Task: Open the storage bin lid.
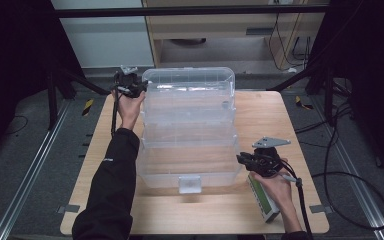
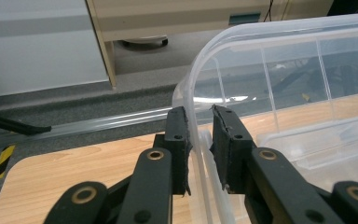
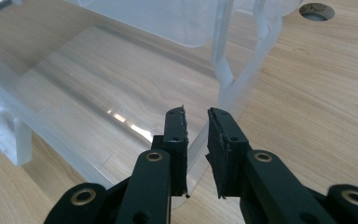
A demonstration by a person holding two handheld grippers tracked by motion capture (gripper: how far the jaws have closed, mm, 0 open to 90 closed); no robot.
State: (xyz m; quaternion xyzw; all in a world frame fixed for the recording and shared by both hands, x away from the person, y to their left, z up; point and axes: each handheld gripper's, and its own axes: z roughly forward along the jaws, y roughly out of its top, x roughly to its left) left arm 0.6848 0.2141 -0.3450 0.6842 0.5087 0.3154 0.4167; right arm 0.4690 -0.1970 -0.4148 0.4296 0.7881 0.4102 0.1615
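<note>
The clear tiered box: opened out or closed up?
Opened out. The clear tiered box has its trays stepped back in tiers across the table, each gripper at a rim.

Item count on the surface [image 1: 260, 107]

You have one clear plastic tiered box [image 1: 189, 127], one small green-and-white box [image 1: 263, 200] near the right edge, and two claws: left [image 1: 141, 89], right [image 1: 241, 159].

A tiered clear storage box [image 1: 189, 125] stands opened out mid-table [image 1: 260, 107], the left gripper [image 1: 130, 84] at its far left corner, the right gripper [image 1: 261, 161] at its near right corner, over a small box [image 1: 262, 202].
</note>
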